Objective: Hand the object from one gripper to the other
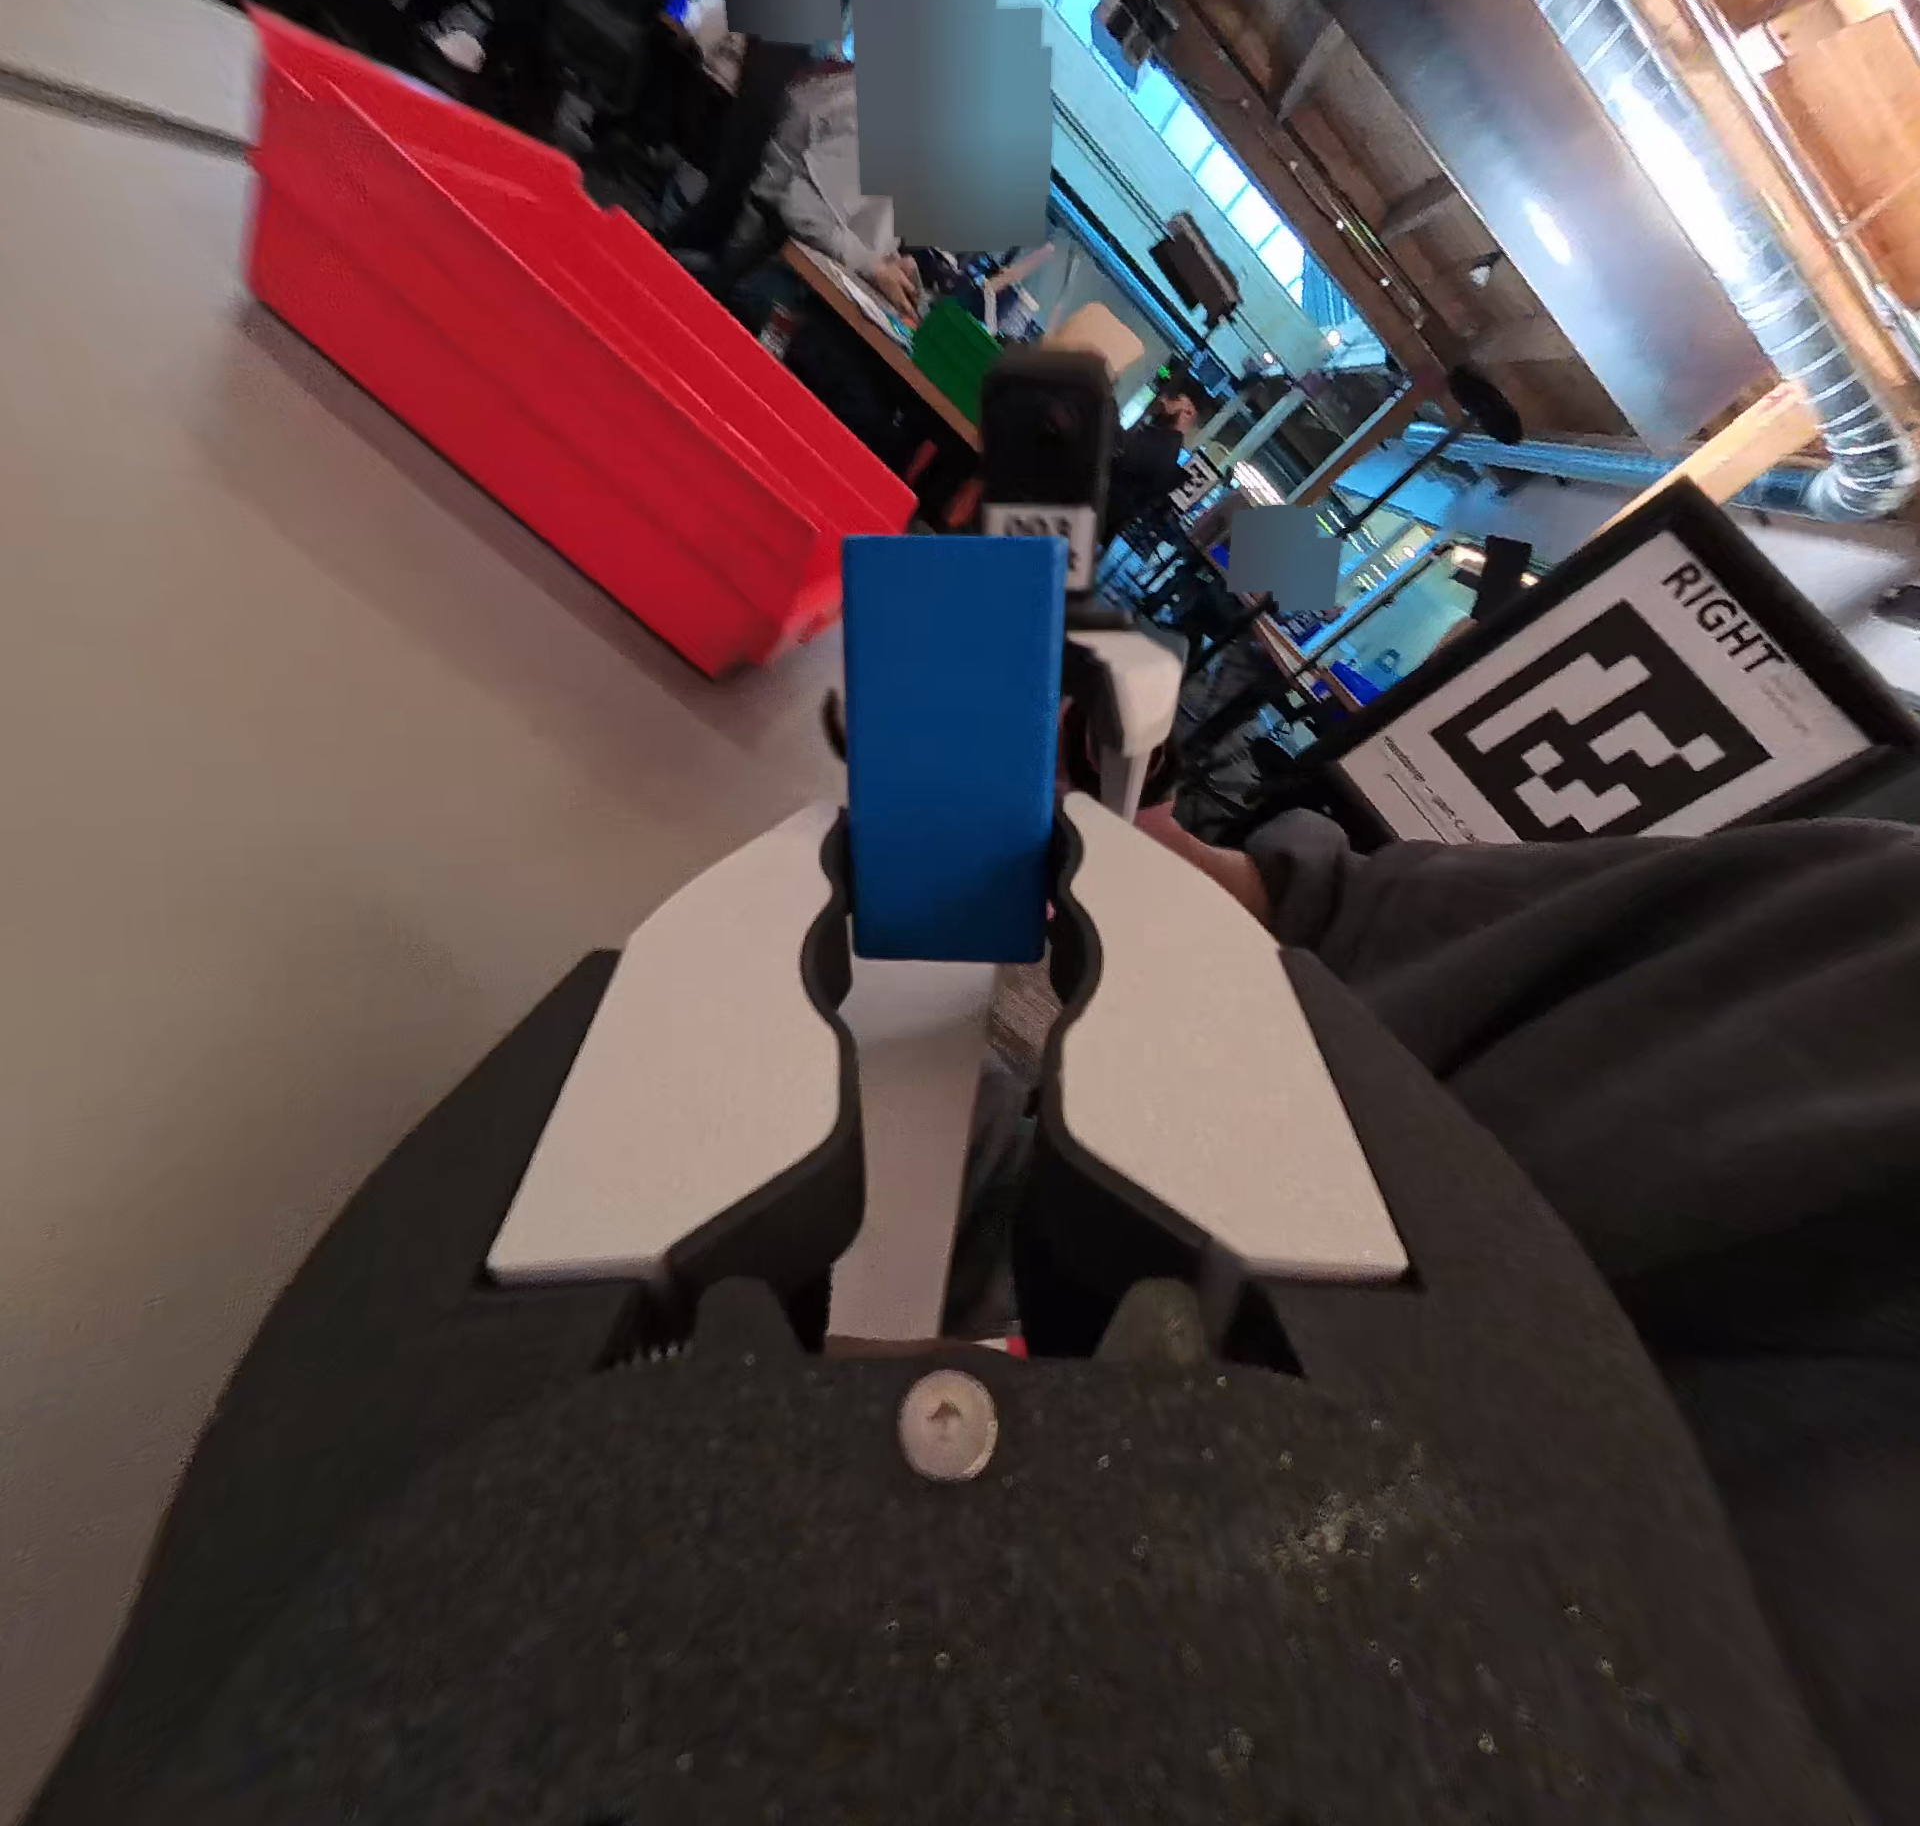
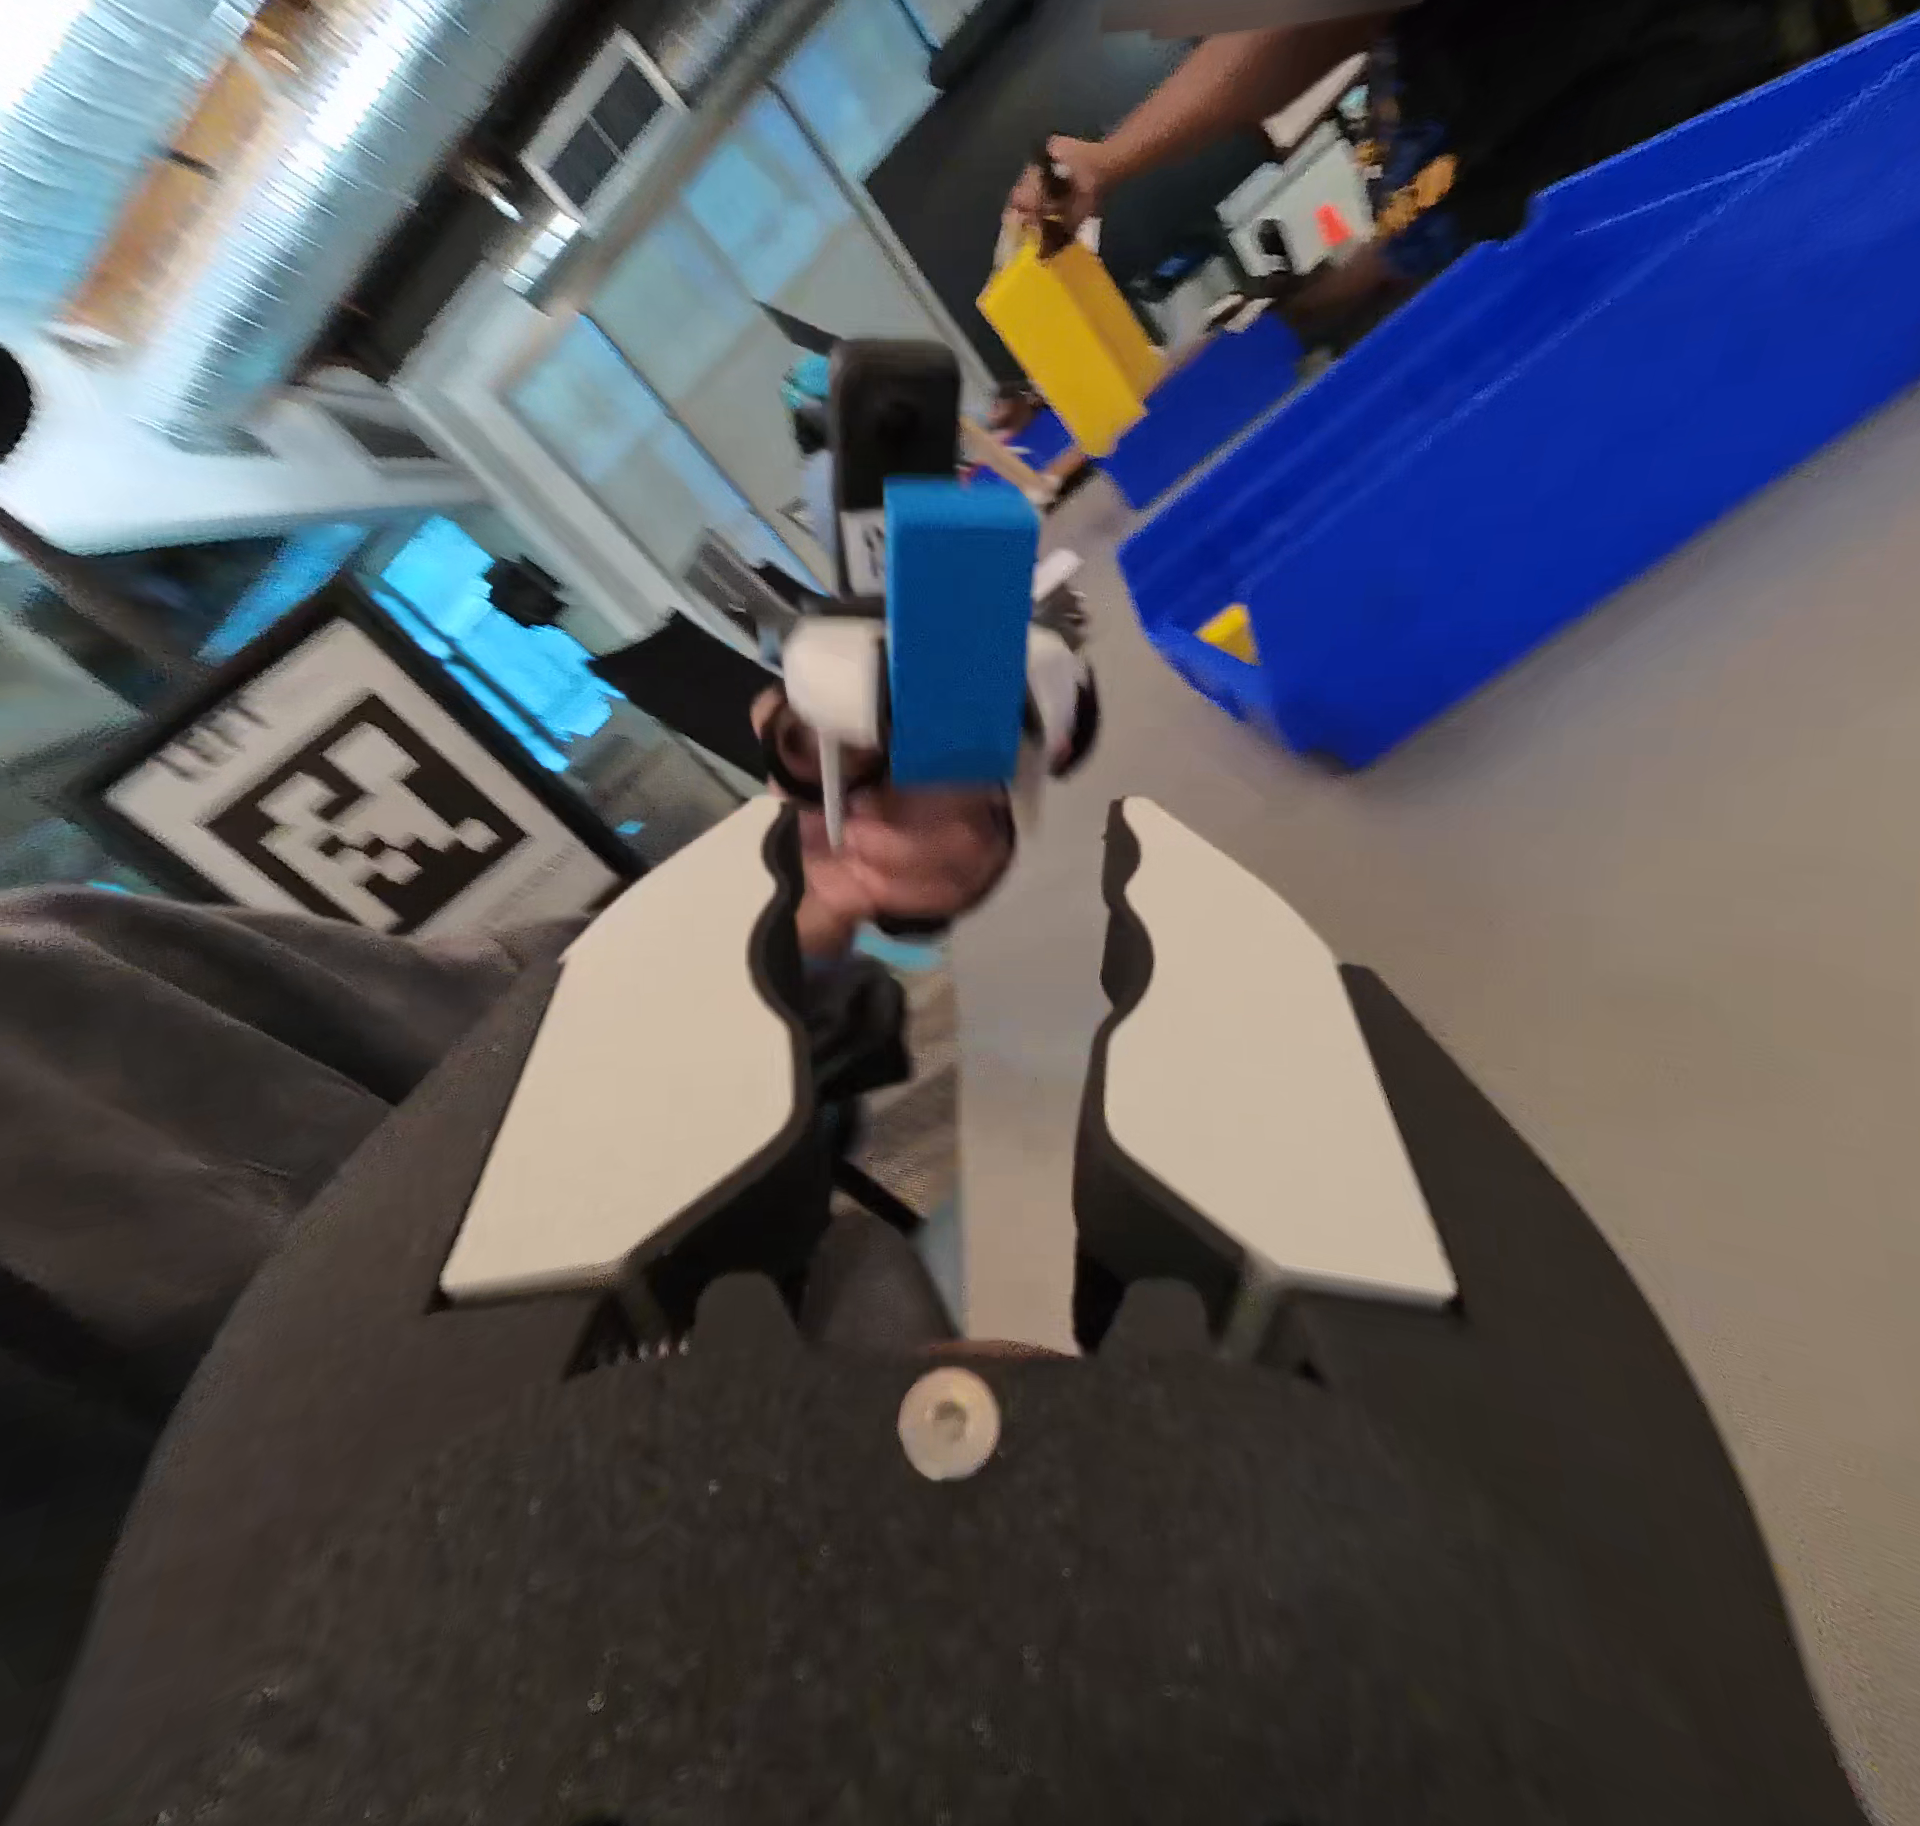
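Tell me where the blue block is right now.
The blue block is clamped upright in the left tongs; in the right wrist view it sits just ahead of the open right tongs.

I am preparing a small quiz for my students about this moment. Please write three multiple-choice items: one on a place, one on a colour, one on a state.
1. Where is the blue block?
A. between the fingers of the left tool
B. inside the red bin
C. lying on the table

2. What colour is the bin seen in the left wrist view?
A. green
B. red
C. white

3. In what state is the right tool?
A. shut on the block
B. shut on nothing
C. open, with nothing between its fingers

Answers:
1. A: the left tool clamps the block's lower end on both sides.
2. B: the red bin stands on the grey table.
3. C: the right tool shows a wide gap between its fingers, and the block is ahead of it, not yet within them.
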Available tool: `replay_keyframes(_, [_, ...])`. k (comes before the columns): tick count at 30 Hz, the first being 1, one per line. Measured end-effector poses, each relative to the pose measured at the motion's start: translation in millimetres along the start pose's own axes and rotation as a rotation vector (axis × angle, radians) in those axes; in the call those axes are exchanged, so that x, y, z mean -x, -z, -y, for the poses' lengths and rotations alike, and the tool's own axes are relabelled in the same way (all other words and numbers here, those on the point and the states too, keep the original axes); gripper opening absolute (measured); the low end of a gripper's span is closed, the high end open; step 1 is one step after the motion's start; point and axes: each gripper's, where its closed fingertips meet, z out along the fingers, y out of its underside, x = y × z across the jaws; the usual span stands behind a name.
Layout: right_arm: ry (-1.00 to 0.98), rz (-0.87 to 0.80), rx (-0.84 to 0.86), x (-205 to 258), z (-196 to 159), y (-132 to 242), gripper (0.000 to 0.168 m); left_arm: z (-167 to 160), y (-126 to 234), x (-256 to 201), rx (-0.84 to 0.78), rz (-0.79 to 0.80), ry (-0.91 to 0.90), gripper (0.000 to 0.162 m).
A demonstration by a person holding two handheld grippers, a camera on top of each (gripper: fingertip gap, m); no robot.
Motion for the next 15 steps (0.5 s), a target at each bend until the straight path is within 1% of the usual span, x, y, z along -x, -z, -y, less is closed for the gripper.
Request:
replay_keyframes(2, [-0.081, 0.085, -0.025, 8, 1, -15, 0.057, -16, -18, -7, 0.026, -0.020, 0.025, 0.034])
replay_keyframes(3, [-0.110, 0.099, -0.035, 8, 0, -20, 0.056, -23, -26, -8, 0.044, -0.021, 0.034, 0.034])
replay_keyframes(4, [-0.132, 0.111, -0.035, 9, -4, -23, 0.048, -31, -32, -8, 0.067, -0.017, 0.035, 0.034])
replay_keyframes(5, [-0.145, 0.093, -0.008, 6, -10, -23, 0.035, -38, -37, -8, 0.092, -0.010, 0.031, 0.034])
replay_keyframes(7, [-0.124, 0.068, 0.029, 3, -16, -17, 0.035, -42, -40, -6, 0.093, 0.030, 0.027, 0.034])
replay_keyframes(8, [-0.130, 0.058, 0.016, 2, -14, -12, 0.035, -43, -39, -6, 0.083, 0.051, 0.011, 0.035])
replay_keyframes(10, [-0.100, 0.003, -0.020, -2, -4, 4, 0.035, -51, -33, -4, 0.092, 0.116, -0.050, 0.044])
replay_keyframes(11, [-0.056, -0.039, -0.012, -4, 2, 14, 0.035, -57, -28, 0, 0.102, 0.168, -0.094, 0.047])
replay_keyframes(13, [0.057, -0.161, -0.014, -8, 30, 44, 0.035, -73, -16, 9, 0.139, 0.278, -0.195, 0.047])
replay_keyframes(15, [0.188, -0.366, 0.004, -21, 69, 87, 0.035, -84, -4, 16, 0.149, 0.369, -0.266, 0.042])
